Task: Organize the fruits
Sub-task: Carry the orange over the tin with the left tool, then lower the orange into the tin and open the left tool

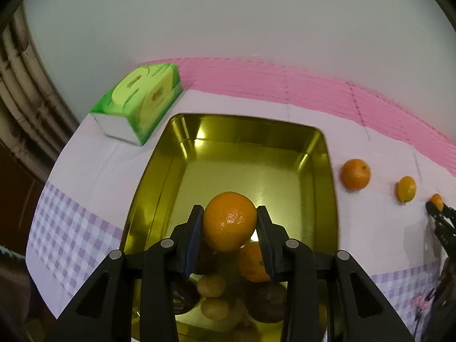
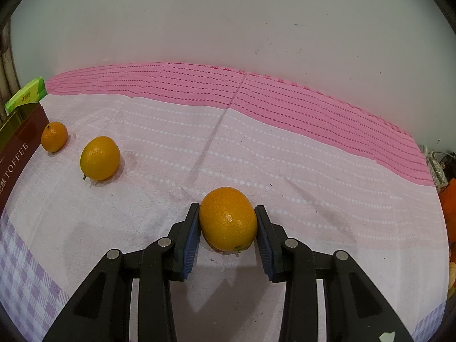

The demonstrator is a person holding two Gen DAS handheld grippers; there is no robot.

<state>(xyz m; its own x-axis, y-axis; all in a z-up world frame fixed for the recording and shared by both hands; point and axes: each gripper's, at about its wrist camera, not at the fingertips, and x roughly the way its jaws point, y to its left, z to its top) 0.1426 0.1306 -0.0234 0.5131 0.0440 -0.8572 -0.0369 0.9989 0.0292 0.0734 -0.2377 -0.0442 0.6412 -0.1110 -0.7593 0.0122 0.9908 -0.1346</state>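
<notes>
Left gripper (image 1: 229, 222): matte black plastic frame, two fingers ending in flat paddles faced with ribbed dark blue pads (image 1: 193, 242). Behind the pads, angular black linkage arms with triangular cut-outs, pinned by four round silver rivets, two to each side of the centre. Right gripper (image 2: 227, 223): same build, black body, blue ribbed pads (image 2: 190, 246), four silver pivot pins, triangular openings in the outer links. No cables, labels or sleeves visible on either one.
</notes>
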